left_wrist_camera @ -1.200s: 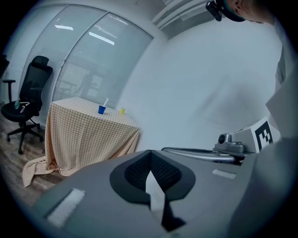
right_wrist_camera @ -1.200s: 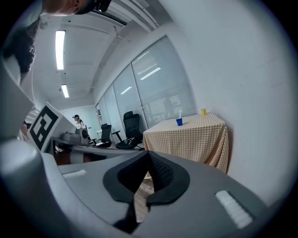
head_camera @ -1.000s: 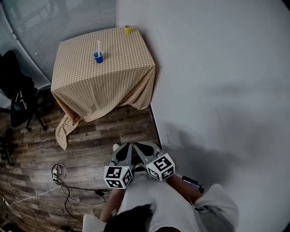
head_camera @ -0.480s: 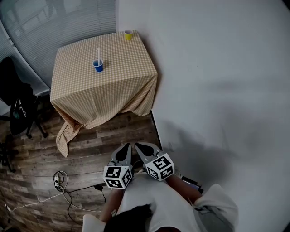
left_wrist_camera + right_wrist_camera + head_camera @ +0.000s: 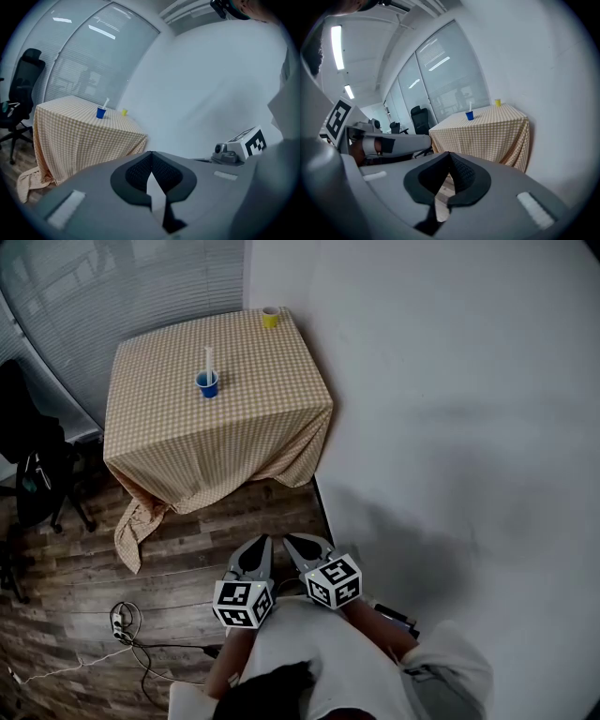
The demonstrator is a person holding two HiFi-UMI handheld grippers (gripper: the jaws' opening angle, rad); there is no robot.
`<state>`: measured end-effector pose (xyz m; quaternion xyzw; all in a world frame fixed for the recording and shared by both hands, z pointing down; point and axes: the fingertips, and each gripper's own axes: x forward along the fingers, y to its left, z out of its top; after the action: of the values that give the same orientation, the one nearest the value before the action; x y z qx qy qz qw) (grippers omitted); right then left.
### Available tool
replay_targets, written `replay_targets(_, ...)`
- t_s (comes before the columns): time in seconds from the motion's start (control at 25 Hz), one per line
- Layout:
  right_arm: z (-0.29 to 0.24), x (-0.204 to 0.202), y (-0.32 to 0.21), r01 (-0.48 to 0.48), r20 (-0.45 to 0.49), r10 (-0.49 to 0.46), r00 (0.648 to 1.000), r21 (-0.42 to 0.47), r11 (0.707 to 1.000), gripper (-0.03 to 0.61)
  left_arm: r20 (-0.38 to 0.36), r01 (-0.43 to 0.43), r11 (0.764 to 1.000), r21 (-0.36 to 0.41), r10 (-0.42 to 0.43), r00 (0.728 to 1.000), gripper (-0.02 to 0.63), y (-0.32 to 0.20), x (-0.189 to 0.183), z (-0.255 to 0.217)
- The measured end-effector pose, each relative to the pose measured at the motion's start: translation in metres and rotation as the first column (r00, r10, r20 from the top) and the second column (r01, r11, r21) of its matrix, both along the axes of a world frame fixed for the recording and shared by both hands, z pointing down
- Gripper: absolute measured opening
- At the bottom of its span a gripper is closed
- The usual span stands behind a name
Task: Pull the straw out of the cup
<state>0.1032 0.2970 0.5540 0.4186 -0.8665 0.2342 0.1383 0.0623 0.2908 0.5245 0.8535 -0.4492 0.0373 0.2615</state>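
A blue cup (image 5: 207,385) with a white straw (image 5: 208,359) standing in it sits on a table under a tan checked cloth (image 5: 234,427), far ahead of both grippers. The left gripper view shows the cup (image 5: 101,112) and straw (image 5: 106,102) small in the distance, as does the right gripper view with cup (image 5: 469,115) and straw (image 5: 470,107). My left gripper (image 5: 263,541) and right gripper (image 5: 289,540) are held side by side close to my body over the floor. Both are shut with nothing in them.
A yellow cup (image 5: 271,317) stands at the table's far right corner. A white wall (image 5: 450,409) runs along the right. A black office chair (image 5: 37,474) stands at the left, and cables (image 5: 127,617) lie on the wood floor. The cloth's corner (image 5: 131,526) trails to the floor.
The table with the cup has slid lower in the head view, so I have moved toward it. Both grippers stay shut and together.
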Motion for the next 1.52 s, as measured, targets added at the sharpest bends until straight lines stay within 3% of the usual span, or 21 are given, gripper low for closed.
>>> replay_targets(0.36, 0.001, -0.035, -0.032, 0.002, -0.015, -0.002, 1.000, 0.018, 1.000, 0.006, 0.024, 0.011, 1.000, 0.025, -0.012, 1.000, 0.014, -0.034, -0.040, -0.003)
replay_targets(0.6, 0.002, -0.054, -0.052, -0.016, -0.035, 0.017, 0.999, 0.021, 1.000, 0.006, 0.038, -0.029, 0.999, 0.031, 0.028, 0.999, 0.014, -0.055, -0.054, 0.000)
replay_targets(0.92, 0.007, -0.063, -0.072, -0.086, -0.011, 0.086, 0.996, -0.010, 0.996, 0.006, 0.040, -0.065, 0.998, 0.018, 0.065, 0.997, 0.014, -0.077, -0.071, 0.006)
replay_targets(1.52, 0.002, -0.070, -0.083, -0.120, 0.000, 0.120, 0.993, -0.012, 0.993, 0.006, 0.020, -0.083, 0.996, 0.030, 0.083, 0.996, 0.014, -0.094, -0.083, 0.002)
